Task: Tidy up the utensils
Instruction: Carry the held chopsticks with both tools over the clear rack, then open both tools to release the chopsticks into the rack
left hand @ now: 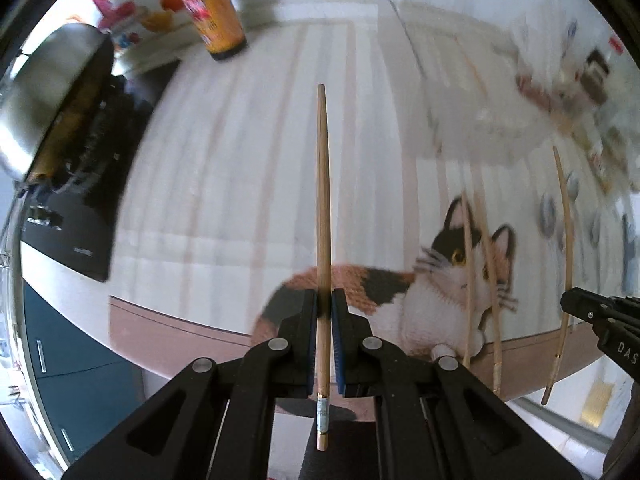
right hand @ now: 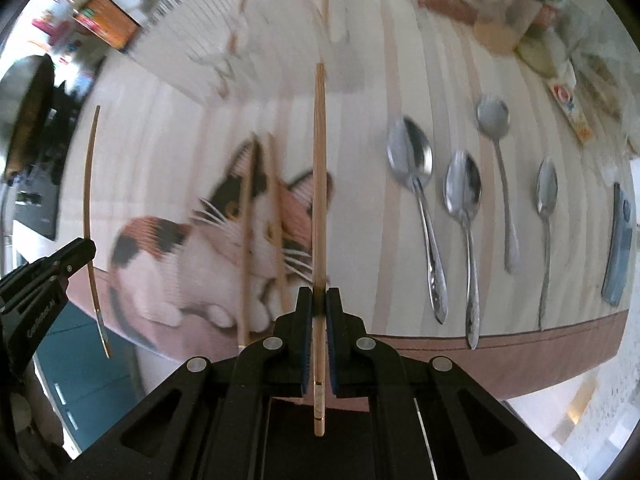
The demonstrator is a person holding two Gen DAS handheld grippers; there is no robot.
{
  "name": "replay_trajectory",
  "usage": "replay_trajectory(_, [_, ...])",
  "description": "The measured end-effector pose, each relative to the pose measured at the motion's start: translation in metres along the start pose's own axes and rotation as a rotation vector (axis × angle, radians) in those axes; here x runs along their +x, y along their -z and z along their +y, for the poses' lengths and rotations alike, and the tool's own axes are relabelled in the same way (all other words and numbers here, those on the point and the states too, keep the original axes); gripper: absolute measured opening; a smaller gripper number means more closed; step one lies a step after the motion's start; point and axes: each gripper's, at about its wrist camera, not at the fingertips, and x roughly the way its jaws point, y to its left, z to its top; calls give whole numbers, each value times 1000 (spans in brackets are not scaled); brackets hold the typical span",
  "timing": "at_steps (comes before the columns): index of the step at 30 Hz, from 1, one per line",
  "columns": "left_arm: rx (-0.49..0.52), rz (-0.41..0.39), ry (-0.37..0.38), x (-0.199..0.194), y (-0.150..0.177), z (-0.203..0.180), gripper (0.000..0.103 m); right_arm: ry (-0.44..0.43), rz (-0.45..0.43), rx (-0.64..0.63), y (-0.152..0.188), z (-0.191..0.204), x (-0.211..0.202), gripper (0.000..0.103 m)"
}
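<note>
Each gripper is clamping one chopstick near its thick end, the left gripper (left hand: 324, 312) gripping the left chopstick (left hand: 322, 208) and the right gripper (right hand: 319, 304) the right chopstick (right hand: 319, 184), both above the cat mat (right hand: 168, 272), probably to pair them beside the spoons (right hand: 416, 184).

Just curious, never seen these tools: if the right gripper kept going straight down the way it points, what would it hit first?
Probably the cat-print cloth under it, near the cat's ear. The right gripper is shut on a chopstick, so that would likely touch first. Depth is unclear.
</note>
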Motion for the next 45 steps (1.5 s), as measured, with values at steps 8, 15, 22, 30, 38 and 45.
replay_trajectory(8, [-61,-141,139,-71,-67,-1,4,-89,-158,13,-57,-14,-79,7])
replay_trajectory(15, [-28,-191,263,-97,-161,-29,5,-97,-247,15,-154,-20,-114,7])
replay_trajectory(22, [6,-63,290,-50,-237,-64,5,-99,-200,26,-238,-18,-93,7])
replay_trajectory(30, [-19,97,282,11,-251,-70,6,-112,-76,15,-267,-13,-24,7])
replay_trajectory(38, [-40,-39,180,-19,-241,-49,26,-135,-87,29,-260,-24,-27,41])
replay_trajectory(45, [-77,-214,26,-49,-193,-17,85,-86,-172,74,-218,-47,-64,45])
